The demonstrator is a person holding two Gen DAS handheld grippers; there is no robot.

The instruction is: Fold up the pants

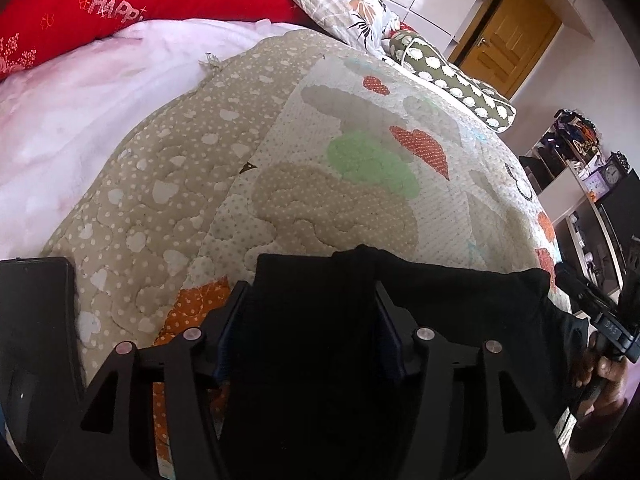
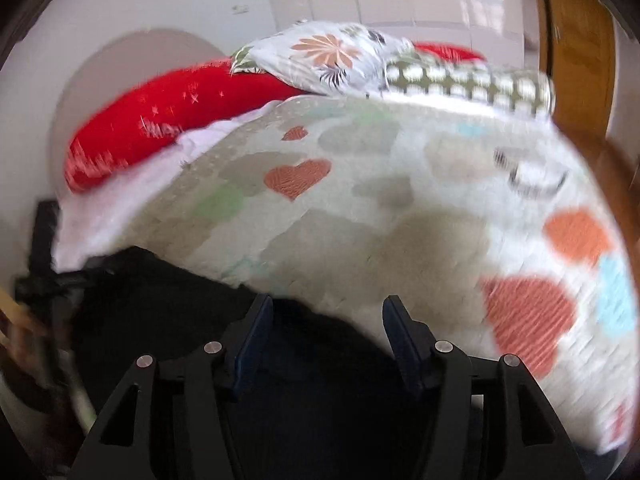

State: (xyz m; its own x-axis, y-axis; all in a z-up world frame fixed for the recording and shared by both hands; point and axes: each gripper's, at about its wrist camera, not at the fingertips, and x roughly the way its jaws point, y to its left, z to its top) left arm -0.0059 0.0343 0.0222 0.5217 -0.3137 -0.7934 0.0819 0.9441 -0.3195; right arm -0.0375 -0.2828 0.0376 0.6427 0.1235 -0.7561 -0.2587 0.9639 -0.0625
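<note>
Black pants (image 1: 320, 320) lie on the bed's quilt (image 1: 280, 200), fabric between the parted left tool (image 1: 310, 308); right tool (image 2: 326, 320) also apart. Best smooth the fold flat before withdrawing both

Black pants (image 1: 312, 320), seemingly folded, flat on quilted bedspread (image 1: 320, 184)

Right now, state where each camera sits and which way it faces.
Left wrist: sits on the left gripper, looking down across the quilt toward the door; black pants lie between its fingers; a hand shows at right.
Right wrist: sits on the right gripper, blurred, facing the red pillow; the jaws stand apart over the pants.
Shared: quilt, pants, red pillow, floral pillow.
</note>
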